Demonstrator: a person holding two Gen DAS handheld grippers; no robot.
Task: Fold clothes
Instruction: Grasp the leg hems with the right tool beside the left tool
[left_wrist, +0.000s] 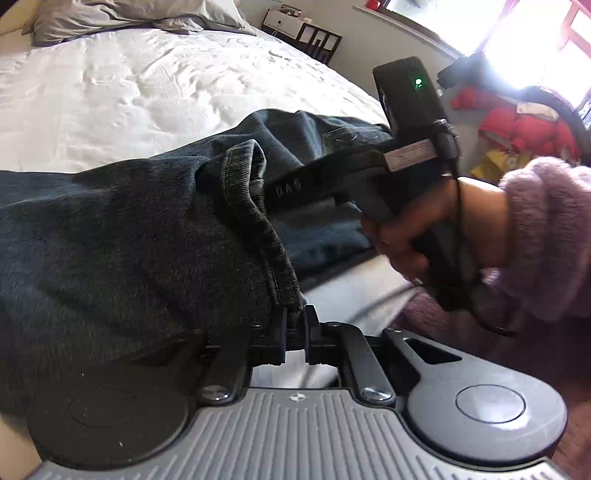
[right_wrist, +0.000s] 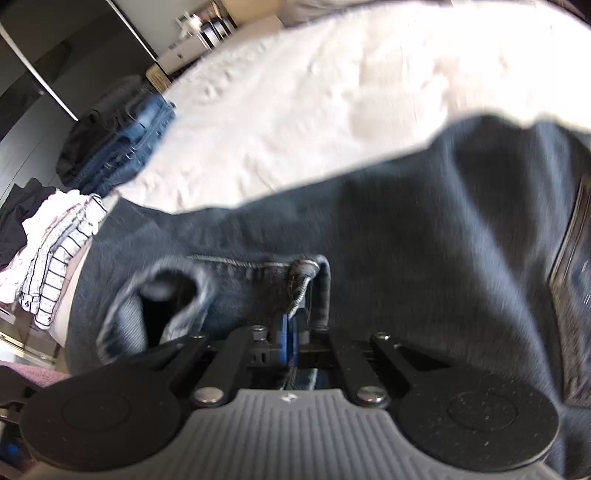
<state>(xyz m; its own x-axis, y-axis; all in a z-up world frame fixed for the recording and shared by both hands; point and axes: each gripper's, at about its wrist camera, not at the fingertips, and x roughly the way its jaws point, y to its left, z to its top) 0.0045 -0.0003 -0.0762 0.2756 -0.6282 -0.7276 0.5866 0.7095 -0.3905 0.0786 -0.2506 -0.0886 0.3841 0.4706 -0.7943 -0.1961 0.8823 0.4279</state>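
Two grippers are both biting into one pair of dark jeans (left_wrist: 129, 236) — that is where the work is standing. Nearest, the left gripper (left_wrist: 294, 332) is pinching a hemmed edge of the denim, its fingers closed on the cloth. The right gripper (right_wrist: 293, 332) is doing the same on another hem, fingers (right_wrist: 285, 334) pressed together around a seam end with a fraying thread. Beyond them the jeans are sagging between the two holds and trailing onto the white bed (left_wrist: 147, 92), the person's right hand (left_wrist: 413, 229) gripping its handle above the fabric. Farther off, a stack of folded jeans (right_wrist: 122, 144) is sitting at the bed's far corner. I'd say the fold is mid-carry: next, both holds likely need to travel together, laying hem toward waistband without letting either edge slip.
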